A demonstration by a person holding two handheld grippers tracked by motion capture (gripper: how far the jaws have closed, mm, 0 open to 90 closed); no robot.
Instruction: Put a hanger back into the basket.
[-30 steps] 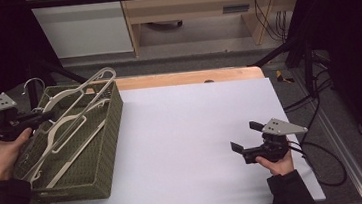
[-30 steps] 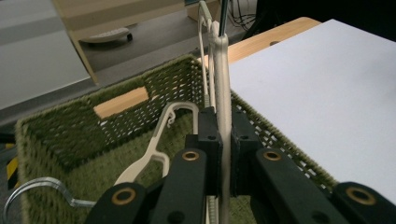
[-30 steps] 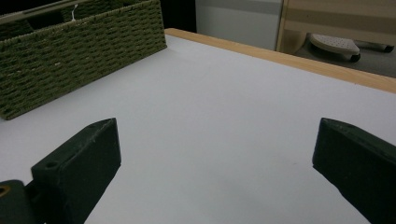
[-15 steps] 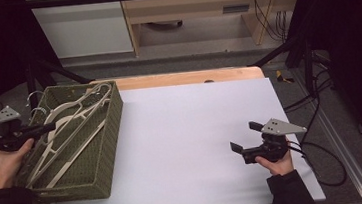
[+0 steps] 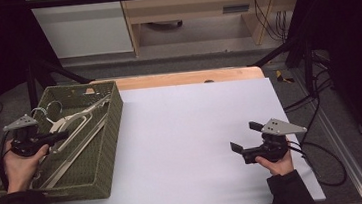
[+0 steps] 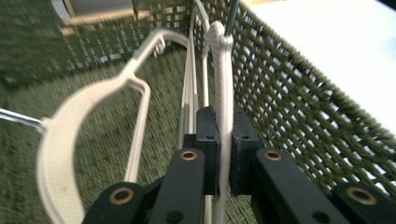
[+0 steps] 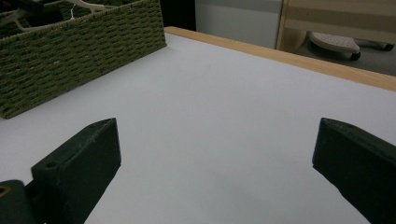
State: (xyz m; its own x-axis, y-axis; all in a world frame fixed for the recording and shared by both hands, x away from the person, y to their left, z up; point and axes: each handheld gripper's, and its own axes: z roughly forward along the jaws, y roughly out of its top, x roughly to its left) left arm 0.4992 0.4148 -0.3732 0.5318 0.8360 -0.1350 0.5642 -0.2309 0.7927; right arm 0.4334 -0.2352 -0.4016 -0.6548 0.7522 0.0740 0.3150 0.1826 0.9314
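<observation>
While the left gripper (image 6: 223, 140) sits low at the bottom middle of its own view, its jaws are pinched tight on the thin edge of a cream plastic hanger (image 6: 223, 88), which runs straight up between the pads toward the top of the frame. Another pale hanger (image 6: 88, 121) curves off to the left of it, lying on the basket floor. All of this is down inside the green woven basket (image 5: 109, 139), which sits at the left side of the high view, on the white surface (image 5: 197, 130). From up there the left gripper (image 5: 54, 138) pokes in over the basket's left rim. Over at the lower right, the right gripper (image 5: 243, 138) just hangs low over the bare surface with its jaws spread wide, nothing between them, well apart from the basket.
</observation>
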